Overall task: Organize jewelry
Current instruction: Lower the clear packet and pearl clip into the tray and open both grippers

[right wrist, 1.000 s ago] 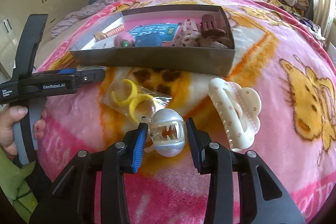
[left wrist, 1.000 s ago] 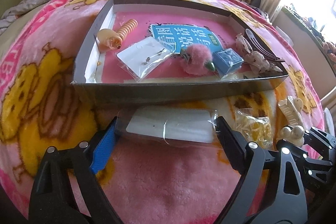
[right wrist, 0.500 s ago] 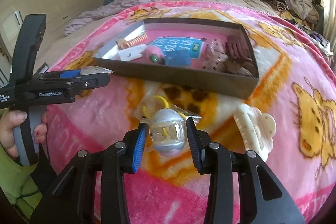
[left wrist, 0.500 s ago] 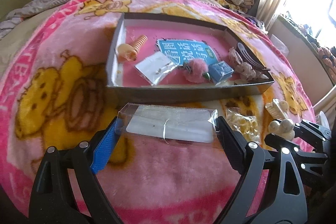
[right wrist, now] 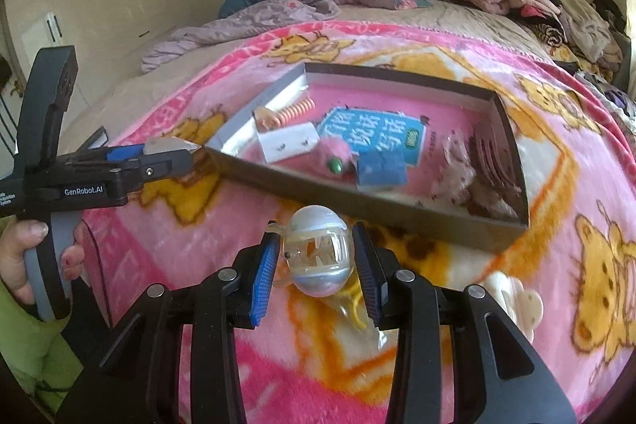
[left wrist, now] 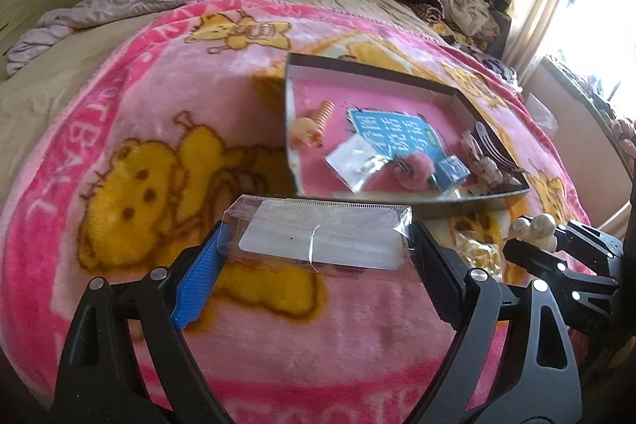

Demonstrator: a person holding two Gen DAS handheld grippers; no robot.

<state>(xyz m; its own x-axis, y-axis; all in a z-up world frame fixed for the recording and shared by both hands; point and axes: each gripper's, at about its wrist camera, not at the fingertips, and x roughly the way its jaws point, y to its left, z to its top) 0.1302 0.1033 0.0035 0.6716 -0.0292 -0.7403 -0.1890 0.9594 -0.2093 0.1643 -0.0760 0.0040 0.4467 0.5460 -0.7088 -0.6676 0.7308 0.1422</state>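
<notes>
My left gripper (left wrist: 318, 245) was clamped on a clear packet (left wrist: 322, 239) holding a white card, its long axis lying crosswise from finger to finger, raised above the pink blanket (left wrist: 131, 98) just short of the tray (left wrist: 401, 72). My right gripper (right wrist: 316, 257) was closed on a pearly claw clip (right wrist: 318, 251), teeth facing the camera. Only the right wrist view showed the left packet edge-on beside the tray's corner, and a white clip (right wrist: 516, 304) lying on the blanket.
</notes>
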